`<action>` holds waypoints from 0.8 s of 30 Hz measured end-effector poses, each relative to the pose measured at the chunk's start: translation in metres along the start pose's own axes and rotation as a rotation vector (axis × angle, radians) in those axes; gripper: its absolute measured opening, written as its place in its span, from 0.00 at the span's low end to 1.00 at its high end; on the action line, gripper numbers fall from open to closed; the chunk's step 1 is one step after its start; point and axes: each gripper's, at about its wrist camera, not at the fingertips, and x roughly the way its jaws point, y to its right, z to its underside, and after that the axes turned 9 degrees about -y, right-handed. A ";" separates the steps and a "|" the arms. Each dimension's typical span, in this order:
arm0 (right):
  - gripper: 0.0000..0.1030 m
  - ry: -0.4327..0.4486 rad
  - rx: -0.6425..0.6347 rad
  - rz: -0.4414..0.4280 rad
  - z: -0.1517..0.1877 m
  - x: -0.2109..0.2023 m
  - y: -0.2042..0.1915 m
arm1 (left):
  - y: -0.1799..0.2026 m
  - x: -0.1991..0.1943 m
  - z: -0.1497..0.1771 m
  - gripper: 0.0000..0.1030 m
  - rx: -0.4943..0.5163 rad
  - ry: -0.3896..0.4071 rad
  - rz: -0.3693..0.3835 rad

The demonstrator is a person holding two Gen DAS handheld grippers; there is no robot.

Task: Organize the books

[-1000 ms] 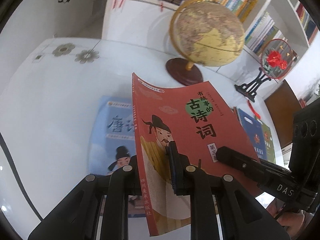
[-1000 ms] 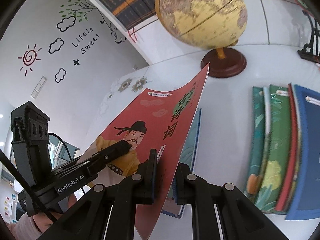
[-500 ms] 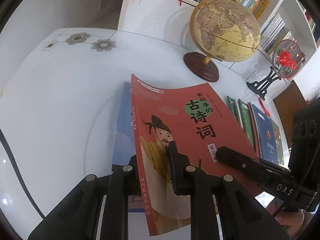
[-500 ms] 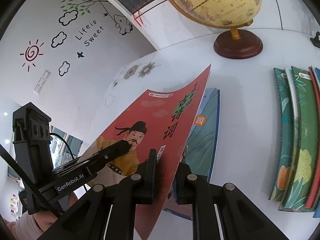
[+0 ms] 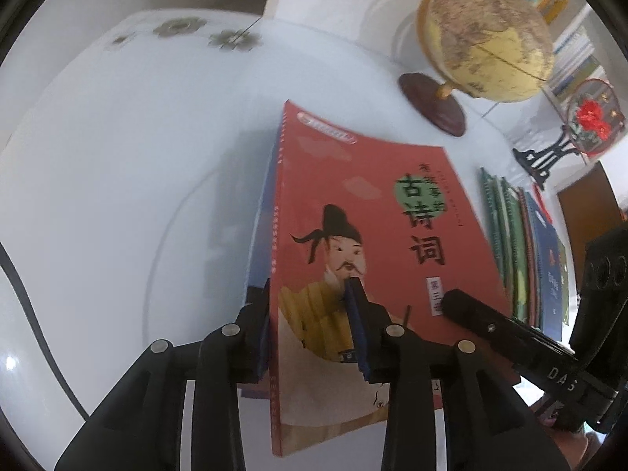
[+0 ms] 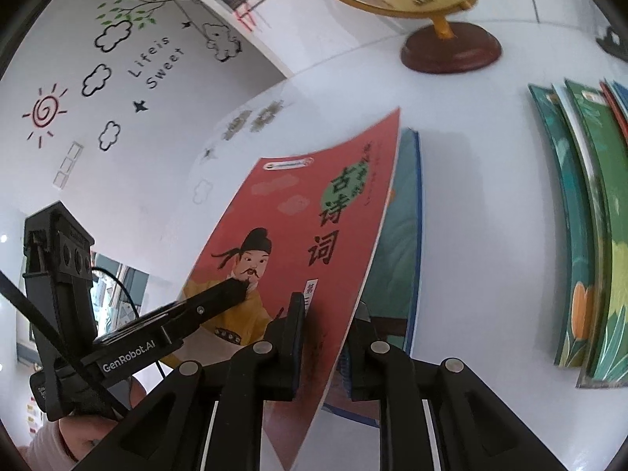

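A red book [image 5: 365, 212] with a robed man on its cover is held flat above the white table by both grippers. My left gripper [image 5: 310, 314] is shut on its near edge by the spine. My right gripper [image 6: 329, 329] is shut on its right edge; it shows in the left wrist view [image 5: 471, 310]. The red book also shows in the right wrist view [image 6: 306, 235]. A blue book [image 6: 404, 227] lies on the table right under it, mostly hidden; only its left edge [image 5: 259, 219] shows in the left wrist view.
A row of green, red and blue books [image 6: 585, 235] lies overlapped at the right, also in the left wrist view [image 5: 526, 243]. A globe [image 5: 482, 35] on a wooden base [image 6: 451, 47] stands behind. A red fan ornament [image 5: 588, 121] stands at the far right.
Both grippers carried the red book left over the blue book, which is now almost wholly covered. The globe and book row shifted right in view.
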 end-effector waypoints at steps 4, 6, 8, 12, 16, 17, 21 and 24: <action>0.20 -0.022 0.037 0.008 0.002 0.007 0.004 | -0.009 0.003 -0.001 0.27 -0.031 -0.022 -0.057; 0.28 -0.034 0.049 0.028 0.001 0.009 0.004 | -0.013 -0.002 -0.001 0.29 -0.037 -0.006 -0.065; 0.43 -0.038 0.066 0.051 0.001 0.009 0.004 | -0.015 -0.005 -0.001 0.30 -0.042 0.001 -0.085; 0.55 -0.026 0.103 0.092 0.001 0.004 0.006 | -0.018 -0.007 -0.001 0.30 -0.052 -0.020 -0.108; 0.55 -0.029 0.117 0.117 0.001 -0.001 0.011 | -0.016 -0.010 0.000 0.30 -0.055 -0.015 -0.113; 0.55 -0.023 0.114 0.121 0.001 -0.004 0.011 | -0.015 -0.012 0.000 0.30 -0.054 -0.014 -0.111; 0.56 -0.005 0.093 0.145 0.003 -0.015 0.010 | -0.004 -0.013 0.000 0.30 -0.030 -0.018 -0.091; 0.56 0.002 0.083 0.160 0.006 -0.023 0.012 | 0.010 -0.016 0.002 0.30 0.005 -0.013 -0.087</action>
